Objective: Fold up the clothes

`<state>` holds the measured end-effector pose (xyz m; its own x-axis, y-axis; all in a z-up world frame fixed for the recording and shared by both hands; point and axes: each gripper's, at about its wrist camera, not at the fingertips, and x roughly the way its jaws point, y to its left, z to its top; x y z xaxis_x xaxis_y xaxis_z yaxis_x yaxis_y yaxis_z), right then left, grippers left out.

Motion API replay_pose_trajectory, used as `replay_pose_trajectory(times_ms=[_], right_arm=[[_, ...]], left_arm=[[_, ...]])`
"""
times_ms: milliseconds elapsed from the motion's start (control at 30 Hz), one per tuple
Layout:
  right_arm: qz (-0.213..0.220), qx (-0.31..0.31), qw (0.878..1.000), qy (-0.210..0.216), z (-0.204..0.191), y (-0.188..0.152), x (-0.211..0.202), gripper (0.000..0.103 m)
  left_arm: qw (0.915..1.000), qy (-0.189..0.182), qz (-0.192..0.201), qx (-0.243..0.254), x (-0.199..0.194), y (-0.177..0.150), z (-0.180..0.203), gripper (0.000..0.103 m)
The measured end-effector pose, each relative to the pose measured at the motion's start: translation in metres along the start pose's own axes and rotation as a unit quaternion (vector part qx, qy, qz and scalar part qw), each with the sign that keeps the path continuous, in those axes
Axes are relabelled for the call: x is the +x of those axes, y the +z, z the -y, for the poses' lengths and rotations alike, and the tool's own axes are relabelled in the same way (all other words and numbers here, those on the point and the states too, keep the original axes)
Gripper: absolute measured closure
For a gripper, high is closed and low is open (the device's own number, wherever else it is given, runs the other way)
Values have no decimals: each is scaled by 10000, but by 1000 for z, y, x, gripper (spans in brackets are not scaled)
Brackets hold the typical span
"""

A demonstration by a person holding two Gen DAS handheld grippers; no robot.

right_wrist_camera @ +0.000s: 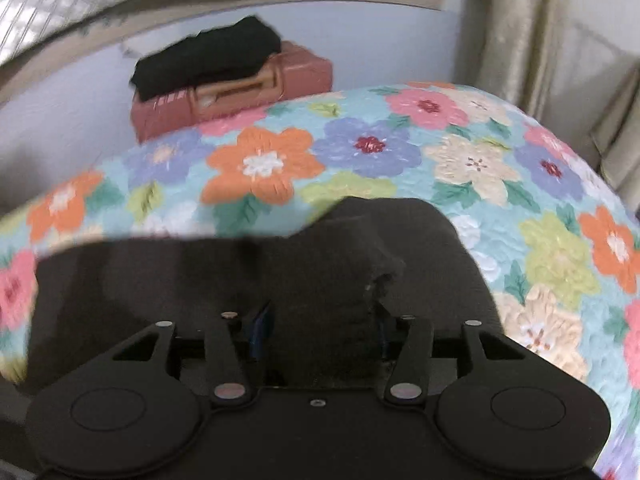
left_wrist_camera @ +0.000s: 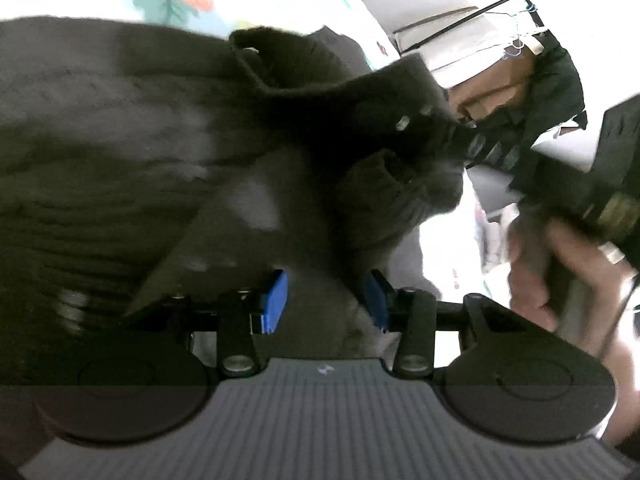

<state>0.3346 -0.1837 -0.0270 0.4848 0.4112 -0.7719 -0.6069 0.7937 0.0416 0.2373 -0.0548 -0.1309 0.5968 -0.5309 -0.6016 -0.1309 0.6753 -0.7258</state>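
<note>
Dark ribbed knit garment, soft and matt; quilted floral bedspread (puckered cloth); gripper's blue pads look smooth plastic.

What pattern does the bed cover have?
The bed cover has big colourful flowers on light blue; the right wrist view shows it best.

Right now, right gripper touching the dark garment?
Touching. The left wrist view shows the right gripper pinching the dark garment, its fingertips buried in the fabric.
</note>
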Motion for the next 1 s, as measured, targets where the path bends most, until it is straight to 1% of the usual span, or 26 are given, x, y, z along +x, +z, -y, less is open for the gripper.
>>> replay_pose_trajectory(times_ms=[33,100,133,167,200,233,267,300,333,367,400,467,500,567,633,667,700,733,767,800,833,900,933,1000], right_arm=[[-10,219,9998,-30,-1,5,-7,45],[-52,593,9982,-10,-2,10,-23,45],[-93,820,9966,54,-1,10,-35,45],[-137,971,9952,53,-3,11,-38,44],[-311,811,9962,-18,-10,9,-44,43],[-489,640,9967,-91,-18,7,-52,42],[-729,282,9966,-258,-29,7,-49,42],[-904,-21,9948,-478,-39,0,-57,42],[-1074,-320,9912,-698,-50,-7,-65,42],[-1190,-375,9889,-811,-52,-15,-73,42],[-1339,-311,9861,-928,-51,-28,-80,41],[-1630,-259,9798,-1130,-48,-54,-93,41],[-1604,-224,9791,-1229,-46,-65,-98,41],[-1542,-150,9776,-1428,-41,-87,-108,41],[-931,-79,9843,-1495,-38,-98,-110,41],[-619,-44,9863,-1526,-36,-104,-111,39],[-148,88,9878,-1551,-37,-111,-109,36],[329,223,9868,-1572,-38,-117,-106,28],[559,326,9855,-1571,-38,-123,-96,23],[780,427,9836,-1568,-38,-129,-86,23],[773,425,9826,-1635,-40,-133,-74,23],[746,415,9804,-1774,-44,-141,-49,27],[740,189,9794,-1868,-49,-141,-43,29],[858,-425,9726,-2118,-62,-137,-37,27]], left_arm=[[10000,-17,-61,16,0,-2,0,58],[9997,-147,-211,-33,-1,-5,2,57],[9995,-202,-255,-21,-1,-7,4,57],[9995,-180,-248,19,-2,-9,9,57],[9998,5,-143,129,-5,-11,14,57],[9992,273,10,286,-9,-14,21,57],[9969,557,132,537,-12,-16,28,57],[9940,748,202,770,-14,-19,34,56],[9930,775,233,855,-17,-23,36,56],[9942,662,229,818,-20,-24,35,56],[9959,496,175,739,-22,-23,34,56],[9967,398,31,708,-23,-14,34,56],[9968,380,-40,708,-23,-8,35,56],[9951,370,22,911,-30,3,43,56],[9918,497,252,1148,-42,12,48,56],[9896,578,381,1264,-49,17,49,56],[9868,692,502,1377,-54,22,49,56],[9840,817,578,1474,-59,28,47,56],[9829,898,574,1504,-63,34,42,56],[9845,912,496,1414,-65,43,35,56],[9882,869,377,1200,-64,52,25,56],[9948,694,158,733,-58,69,4,56],[9958,691,92,600,-54,74,-5,56],[9966,731,-7,391,-45,84,-23,56]])
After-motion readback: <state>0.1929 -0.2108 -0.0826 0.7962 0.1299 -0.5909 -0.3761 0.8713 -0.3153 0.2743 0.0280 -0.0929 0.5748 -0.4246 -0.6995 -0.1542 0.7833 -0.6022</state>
